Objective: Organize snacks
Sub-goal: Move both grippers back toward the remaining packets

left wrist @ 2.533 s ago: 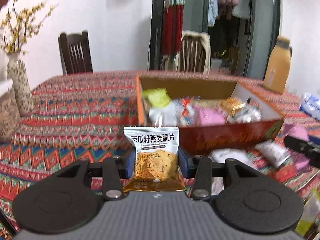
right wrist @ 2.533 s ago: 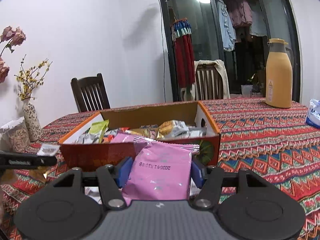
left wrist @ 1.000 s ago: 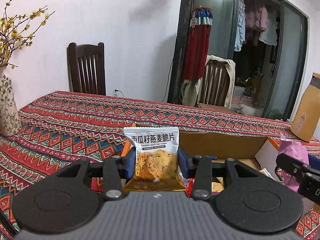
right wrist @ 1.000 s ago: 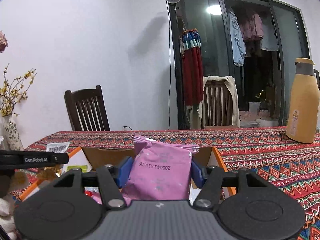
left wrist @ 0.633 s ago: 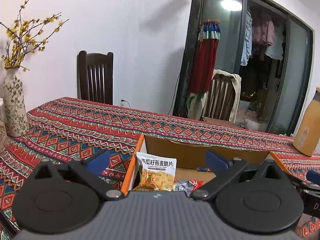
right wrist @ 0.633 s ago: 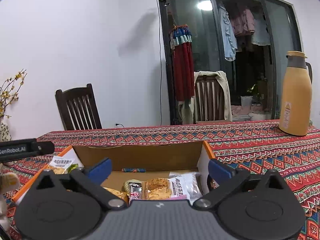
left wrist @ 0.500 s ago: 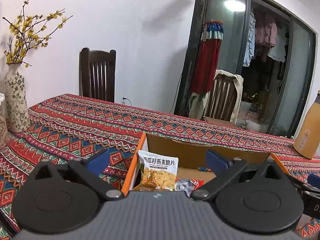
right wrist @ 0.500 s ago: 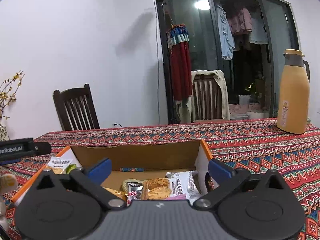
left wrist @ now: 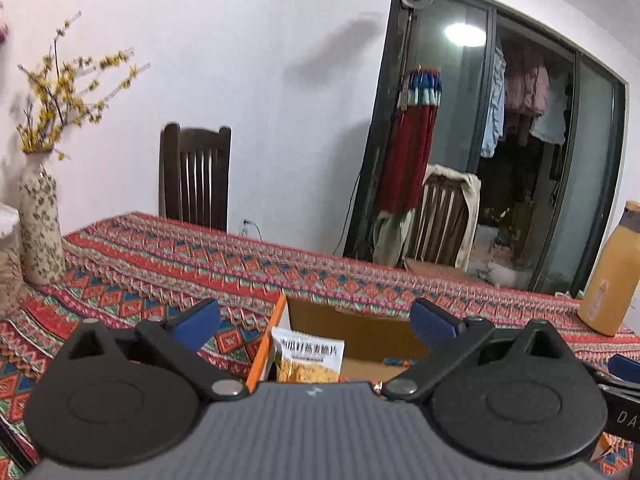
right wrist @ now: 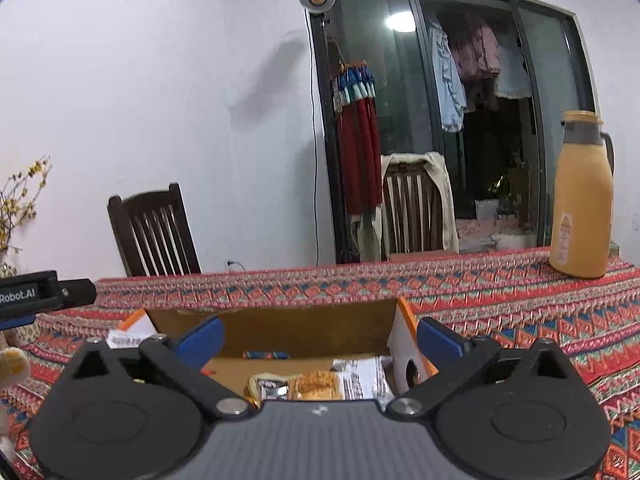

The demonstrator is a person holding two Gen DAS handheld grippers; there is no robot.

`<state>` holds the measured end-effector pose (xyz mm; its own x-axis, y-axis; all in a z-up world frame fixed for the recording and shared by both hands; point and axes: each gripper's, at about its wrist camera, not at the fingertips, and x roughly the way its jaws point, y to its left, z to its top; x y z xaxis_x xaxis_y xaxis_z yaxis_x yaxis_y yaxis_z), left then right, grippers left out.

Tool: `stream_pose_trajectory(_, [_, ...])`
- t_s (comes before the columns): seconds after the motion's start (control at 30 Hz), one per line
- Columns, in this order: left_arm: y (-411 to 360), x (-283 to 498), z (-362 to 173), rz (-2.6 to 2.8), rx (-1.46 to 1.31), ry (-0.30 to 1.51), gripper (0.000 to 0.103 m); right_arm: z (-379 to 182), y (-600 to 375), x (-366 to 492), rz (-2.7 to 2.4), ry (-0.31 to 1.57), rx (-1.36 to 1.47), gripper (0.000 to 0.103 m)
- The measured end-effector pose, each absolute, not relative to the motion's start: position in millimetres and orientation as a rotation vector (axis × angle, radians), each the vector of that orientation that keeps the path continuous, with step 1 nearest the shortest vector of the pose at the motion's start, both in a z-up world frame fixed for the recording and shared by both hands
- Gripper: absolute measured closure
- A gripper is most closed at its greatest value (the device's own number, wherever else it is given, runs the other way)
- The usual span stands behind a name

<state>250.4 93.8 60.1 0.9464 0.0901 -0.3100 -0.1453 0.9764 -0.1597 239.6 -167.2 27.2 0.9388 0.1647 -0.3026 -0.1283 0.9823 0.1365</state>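
An orange cardboard box (left wrist: 267,340) lies on the patterned tablecloth, below both grippers. My left gripper (left wrist: 316,320) hangs open above the box's left end, nothing between its blue pads. A white and orange oat crisp packet (left wrist: 308,358) leans against the box's left wall. My right gripper (right wrist: 320,338) is open too, over the box (right wrist: 404,316) near its right end. Inside lie a biscuit packet (right wrist: 316,386), a white wrapper (right wrist: 362,376) and a small striped candy (right wrist: 266,355). The pink packet is hidden from view.
An orange thermos (right wrist: 582,196) stands at the table's back right. A flowered vase (left wrist: 40,224) with yellow twigs stands at the far left. Two wooden chairs (left wrist: 196,176) are behind the table. The left gripper's body (right wrist: 40,294) shows at the right view's left edge.
Both grippers opened and let go: the oat crisp packet and the pink packet dropped into the box. Since then the left gripper has risen a little.
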Motion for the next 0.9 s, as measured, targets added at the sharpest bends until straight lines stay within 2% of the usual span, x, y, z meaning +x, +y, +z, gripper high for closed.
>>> stream_pose_trajectory(0.4, [97.2,197.9,81.0,0.083,-0.172,0.311,0.0,52.4,-176.8,183.5,0.157,0.254,0.139,0.0])
stream_pose_trajectory(0.9, [114.8,124.2,48.3,0.079,-0.151,0.372,0.0,31.4,-190.1,101.9,0.2,0.298,0.151,0.0])
